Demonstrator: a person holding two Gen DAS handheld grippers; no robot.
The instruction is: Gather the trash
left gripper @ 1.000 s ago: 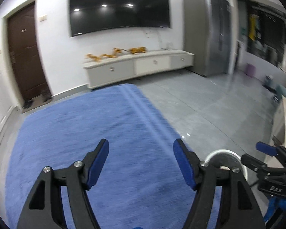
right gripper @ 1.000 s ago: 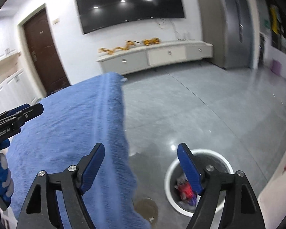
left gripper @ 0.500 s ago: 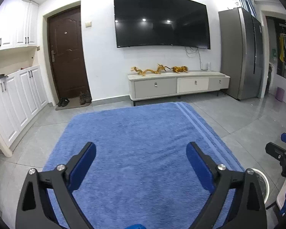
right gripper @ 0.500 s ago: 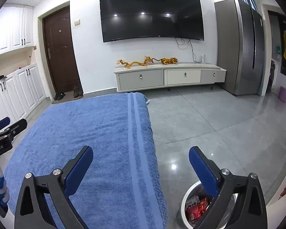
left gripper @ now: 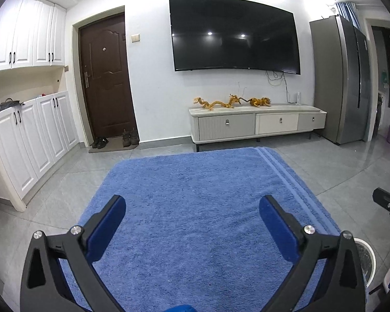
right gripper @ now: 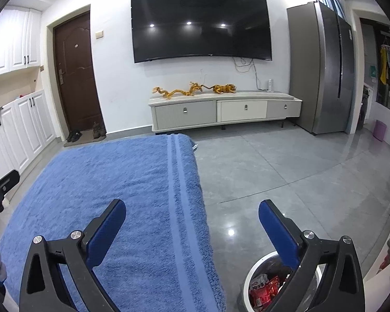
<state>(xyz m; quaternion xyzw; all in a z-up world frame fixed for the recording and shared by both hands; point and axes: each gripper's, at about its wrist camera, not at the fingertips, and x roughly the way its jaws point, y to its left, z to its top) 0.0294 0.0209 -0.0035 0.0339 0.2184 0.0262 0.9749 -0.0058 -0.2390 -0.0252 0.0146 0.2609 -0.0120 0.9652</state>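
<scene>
Two tongs, left tongs (left gripper: 192, 214) & right tongs (right gripper: 191, 218), just opened wide (nothing between), bin (right gripper: 257, 280) w/ wrappers.

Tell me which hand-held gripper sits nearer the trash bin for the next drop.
Right. The right hand-held gripper hangs open beside the trash bin; the left hand-held gripper, also open, hangs over the blue towel, farther from the bin.

Blue towel (right gripper: 122, 197) with darker stripes — white bin (right gripper: 249, 280), seemingly red wrappers (right gripper: 267, 286).
</scene>
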